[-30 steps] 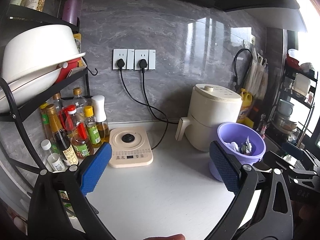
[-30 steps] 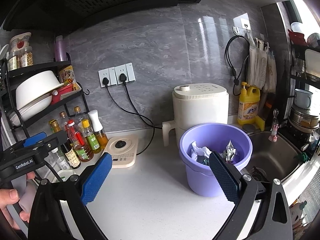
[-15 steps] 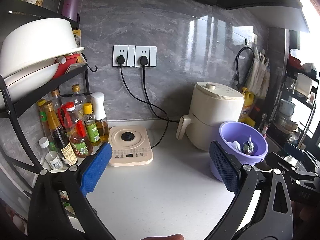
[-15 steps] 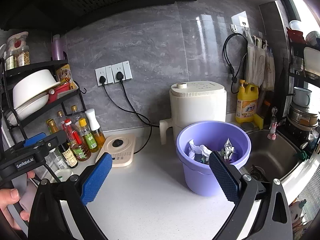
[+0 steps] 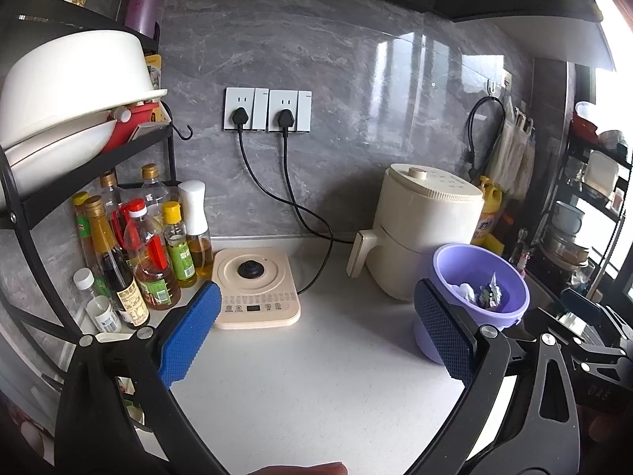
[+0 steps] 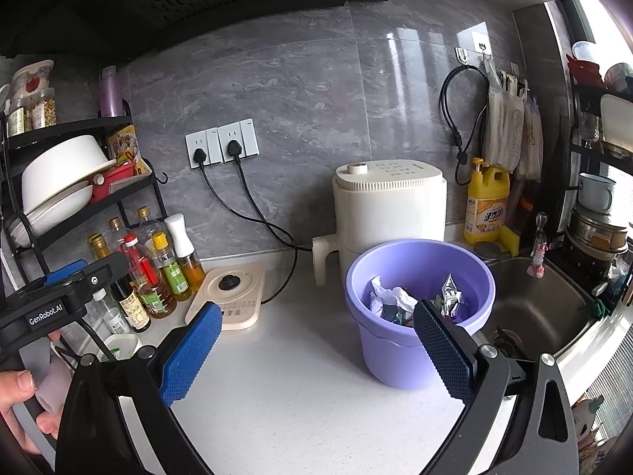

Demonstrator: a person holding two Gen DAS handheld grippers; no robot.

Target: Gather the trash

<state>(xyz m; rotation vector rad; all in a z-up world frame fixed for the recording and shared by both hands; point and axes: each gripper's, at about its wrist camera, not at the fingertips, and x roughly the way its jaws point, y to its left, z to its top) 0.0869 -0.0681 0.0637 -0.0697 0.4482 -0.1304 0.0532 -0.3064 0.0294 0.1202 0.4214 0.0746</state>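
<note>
A purple bucket (image 6: 399, 356) stands on the white counter (image 6: 300, 388) in front of a cream appliance (image 6: 389, 206). Crumpled white paper (image 6: 389, 299) and a silver foil wrapper (image 6: 451, 291) lie inside it. My right gripper (image 6: 316, 352) hangs open above the counter, just left of the bucket, with nothing between its blue pads. My left gripper (image 5: 316, 336) is open too and holds nothing; the bucket (image 5: 480, 277) sits beyond its right finger. The left gripper's body (image 6: 63, 301) shows at the left edge of the right wrist view, with a hand (image 6: 19, 396) on it.
Several sauce bottles (image 5: 142, 253) crowd the back left corner under a black rack (image 5: 103, 158) holding white bowls (image 5: 71, 83). A cream hot plate (image 5: 255, 289) lies flat beside them, its cord running to wall sockets (image 5: 269, 110). A sink (image 6: 534, 308) and yellow detergent bottle (image 6: 486, 202) are right of the bucket.
Both grippers have drawn back and up a little from the counter, so the bucket and bottles look smaller and farther. Both stay open and hold nothing.
</note>
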